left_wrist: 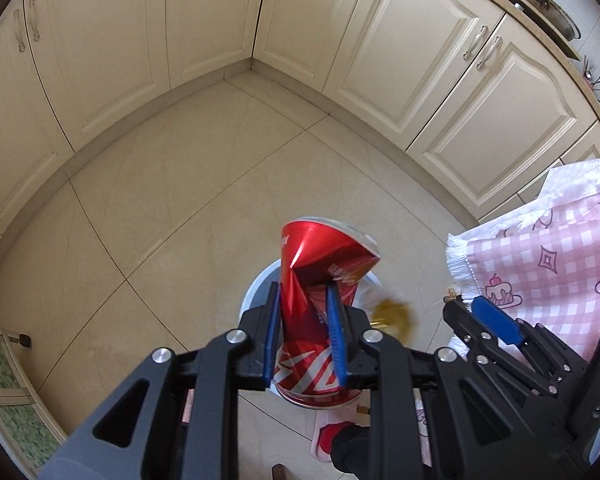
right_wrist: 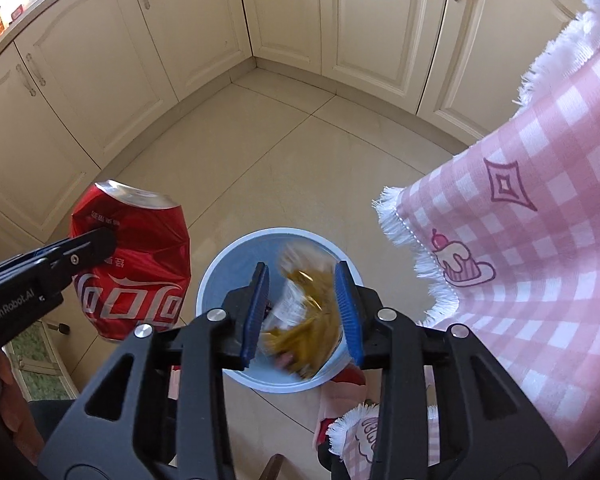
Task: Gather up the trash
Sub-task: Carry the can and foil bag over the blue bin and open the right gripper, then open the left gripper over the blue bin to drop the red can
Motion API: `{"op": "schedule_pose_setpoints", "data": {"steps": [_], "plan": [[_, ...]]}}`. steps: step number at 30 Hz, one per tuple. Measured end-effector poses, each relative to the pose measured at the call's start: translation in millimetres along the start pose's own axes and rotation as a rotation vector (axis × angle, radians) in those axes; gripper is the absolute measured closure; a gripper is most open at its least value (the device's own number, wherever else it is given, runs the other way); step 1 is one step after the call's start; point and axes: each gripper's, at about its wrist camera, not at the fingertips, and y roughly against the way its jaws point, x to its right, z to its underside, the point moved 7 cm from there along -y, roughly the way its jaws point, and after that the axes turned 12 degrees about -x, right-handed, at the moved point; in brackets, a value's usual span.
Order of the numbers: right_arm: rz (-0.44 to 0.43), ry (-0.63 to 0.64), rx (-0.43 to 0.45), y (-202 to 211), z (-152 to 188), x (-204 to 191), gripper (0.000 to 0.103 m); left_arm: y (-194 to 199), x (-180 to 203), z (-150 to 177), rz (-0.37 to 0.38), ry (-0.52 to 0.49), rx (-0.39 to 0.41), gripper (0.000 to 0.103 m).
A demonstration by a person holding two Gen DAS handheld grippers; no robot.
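Observation:
My left gripper (left_wrist: 303,292) is shut on a crushed red Coca-Cola can (left_wrist: 320,256) and holds it above the floor; the can also shows in the right wrist view (right_wrist: 132,256), left of the bin. My right gripper (right_wrist: 302,276) is open right above a round light-blue bin (right_wrist: 236,264). A yellow snack wrapper (right_wrist: 304,312), blurred, lies between and below its fingers, inside the bin's opening. In the left wrist view the bin (left_wrist: 260,280) sits under the can and the wrapper (left_wrist: 392,316) is to its right.
A pink checked tablecloth with white fringe (right_wrist: 520,220) hangs at the right, close to the bin. Cream cabinet doors (right_wrist: 180,40) line the far corner of the tiled floor (right_wrist: 260,152). A pink slipper (left_wrist: 324,436) lies below the bin.

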Motion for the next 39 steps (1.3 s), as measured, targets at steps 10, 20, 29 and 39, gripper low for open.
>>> {"op": "schedule_pose_setpoints", "data": {"steps": [10, 20, 29, 39], "plan": [[0.020, -0.001, -0.002, 8.7, 10.3, 10.7, 0.061, -10.0, 12.5, 4.5, 0.024, -0.017, -0.036, 0.082], [0.033, 0.003, -0.029, 8.1, 36.6, 19.8, 0.060, -21.3, 32.0, 7.5, 0.055, -0.068, -0.088, 0.082], [0.015, -0.011, -0.031, 9.5, 43.9, 26.4, 0.059, -21.0, 50.5, 4.6, 0.122, -0.068, -0.085, 0.069], [-0.006, -0.007, -0.012, 30.1, 48.9, 29.1, 0.058, -4.8, 47.0, 14.5, 0.123, -0.072, -0.081, 0.066]]}}
